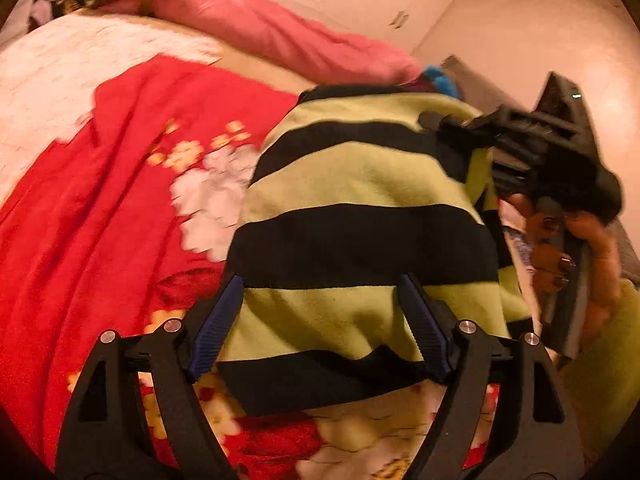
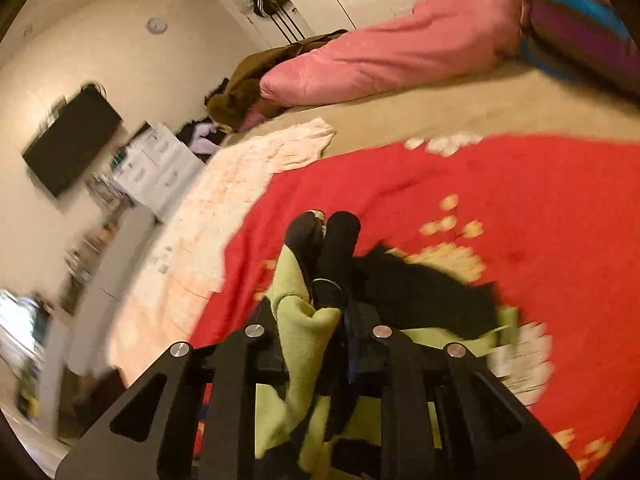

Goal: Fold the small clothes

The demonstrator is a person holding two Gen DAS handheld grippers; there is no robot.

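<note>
A small green-and-black striped sweater (image 1: pixel 360 216) hangs lifted above a red flowered blanket (image 1: pixel 120 184) on the bed. My left gripper (image 1: pixel 320 316) is open, its blue pads either side of the sweater's lower part. My right gripper (image 1: pixel 444 126) shows at the sweater's upper right edge, held by a hand. In the right wrist view, my right gripper (image 2: pixel 320 276) is shut on bunched green and black fabric of the sweater (image 2: pixel 304 320), which drapes over and below its fingers.
A pink pillow (image 1: pixel 272 28) and a brown garment (image 2: pixel 256 80) lie at the bed's far side. A blue-purple striped cloth (image 2: pixel 576 28) lies by the pillow. A cream cover (image 1: pixel 80 64) lies beside the blanket. A wall TV (image 2: pixel 72 140) and white drawers (image 2: pixel 156 164) stand beyond the bed.
</note>
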